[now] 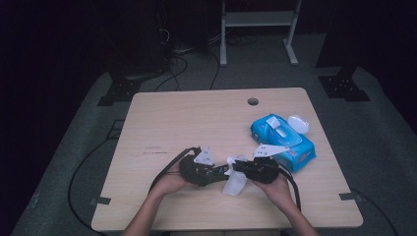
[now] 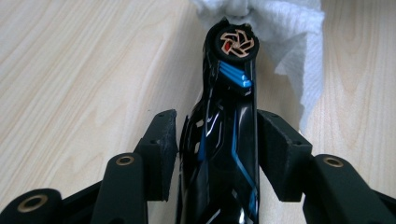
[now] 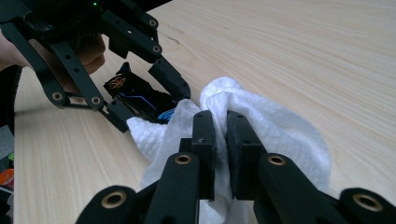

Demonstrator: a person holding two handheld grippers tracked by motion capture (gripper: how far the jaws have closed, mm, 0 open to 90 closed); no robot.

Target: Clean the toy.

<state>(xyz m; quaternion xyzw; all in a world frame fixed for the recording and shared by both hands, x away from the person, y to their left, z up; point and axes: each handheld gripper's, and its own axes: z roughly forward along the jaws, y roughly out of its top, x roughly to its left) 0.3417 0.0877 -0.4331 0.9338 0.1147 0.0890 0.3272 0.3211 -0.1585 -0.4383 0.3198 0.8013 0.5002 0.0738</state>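
Near the front edge of the bench [image 1: 162, 123], a glossy black toy with blue stripes [image 2: 224, 140] is being wiped with a white wet wipe [image 3: 275, 126]. The right tool [image 3: 220, 126] is clamped on the wipe, level, facing the left tool [image 2: 217, 154], whose jaws are flanking the toy, barely parted. Next, a firmer hold seems needed while the wipe is being rubbed along it.

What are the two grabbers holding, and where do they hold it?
The right gripper pinches the white wipe at a bunched fold. The left gripper has the black-and-blue handle between its jaws, not pressed.
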